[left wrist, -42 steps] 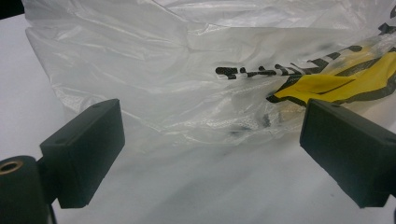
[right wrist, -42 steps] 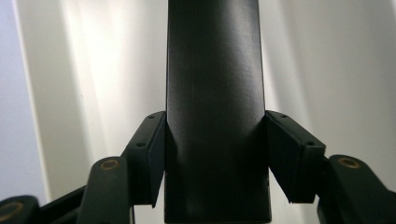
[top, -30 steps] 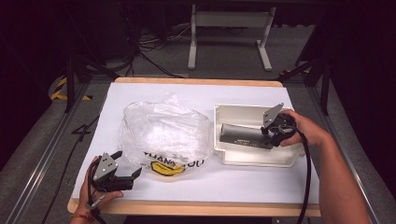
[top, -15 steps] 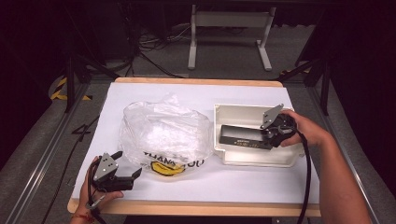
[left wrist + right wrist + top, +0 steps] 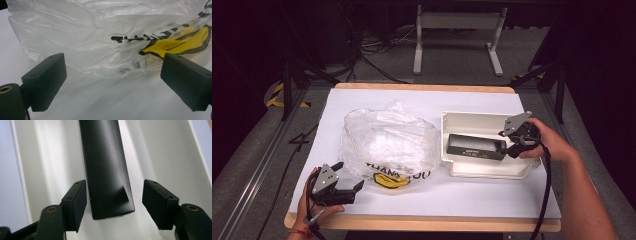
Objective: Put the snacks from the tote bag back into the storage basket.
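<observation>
Remote [image 5: 476, 147] now lies flat in tray [image 5: 472, 122]; right gripper [image 5: 510, 145] released, left gripper [image 5: 347, 180] spread, empty. Next: likely bag [image 5: 387, 142].

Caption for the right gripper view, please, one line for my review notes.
Right gripper, jaws open, straddles the end of a long black box lying in a white tray.

**Around the bench: stand, cables, floor markings**

The bench [image 5: 512, 200] has a white top with a wooden edge showing along its near and far sides. Past its 12 o'clock edge a pale metal stand [image 5: 457, 30] rests on grey floor, with dark cables [image 5: 372, 57] trailing at about 11 o'clock. Yellow-and-black hazard tape [image 5: 277, 95] lies at 10 o'clock. A metal rail [image 5: 259, 165] runs along the 9 o'clock side.
</observation>
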### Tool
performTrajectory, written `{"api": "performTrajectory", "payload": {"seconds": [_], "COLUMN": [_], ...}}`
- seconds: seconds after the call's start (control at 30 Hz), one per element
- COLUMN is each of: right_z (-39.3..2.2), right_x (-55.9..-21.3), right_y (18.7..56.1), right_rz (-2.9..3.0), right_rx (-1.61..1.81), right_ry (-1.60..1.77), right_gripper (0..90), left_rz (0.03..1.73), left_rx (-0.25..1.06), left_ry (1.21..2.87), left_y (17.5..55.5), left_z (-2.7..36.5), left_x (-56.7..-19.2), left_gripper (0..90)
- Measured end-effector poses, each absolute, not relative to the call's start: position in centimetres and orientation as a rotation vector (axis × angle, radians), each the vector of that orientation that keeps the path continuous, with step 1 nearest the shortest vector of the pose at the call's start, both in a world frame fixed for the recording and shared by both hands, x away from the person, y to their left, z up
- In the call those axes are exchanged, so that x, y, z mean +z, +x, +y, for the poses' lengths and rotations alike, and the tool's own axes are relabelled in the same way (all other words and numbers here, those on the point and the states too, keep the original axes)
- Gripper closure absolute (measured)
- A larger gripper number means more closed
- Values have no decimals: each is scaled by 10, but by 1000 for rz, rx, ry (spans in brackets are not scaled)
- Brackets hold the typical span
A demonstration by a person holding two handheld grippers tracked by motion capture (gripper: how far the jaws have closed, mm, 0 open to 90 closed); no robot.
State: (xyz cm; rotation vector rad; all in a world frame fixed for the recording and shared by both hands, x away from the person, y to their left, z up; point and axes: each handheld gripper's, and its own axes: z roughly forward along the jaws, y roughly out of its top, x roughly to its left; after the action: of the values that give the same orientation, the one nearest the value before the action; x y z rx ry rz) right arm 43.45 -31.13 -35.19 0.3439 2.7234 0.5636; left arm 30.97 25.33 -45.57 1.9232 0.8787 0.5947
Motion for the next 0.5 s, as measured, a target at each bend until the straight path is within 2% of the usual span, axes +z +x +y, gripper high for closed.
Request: {"api": "performTrajectory", "payload": {"seconds": [0.5], "right_z": [-322], "right_x": [-355], "right_y": [418], "right_rz": [2632], "right_rx": [634], "right_ry": [419], "right_gripper": [378], "left_rz": [883], "left_rx": [589], "left_ry": [1918], "left_y": [310], "left_z": [253], "left_x": [-455], "left_gripper": [76]}}
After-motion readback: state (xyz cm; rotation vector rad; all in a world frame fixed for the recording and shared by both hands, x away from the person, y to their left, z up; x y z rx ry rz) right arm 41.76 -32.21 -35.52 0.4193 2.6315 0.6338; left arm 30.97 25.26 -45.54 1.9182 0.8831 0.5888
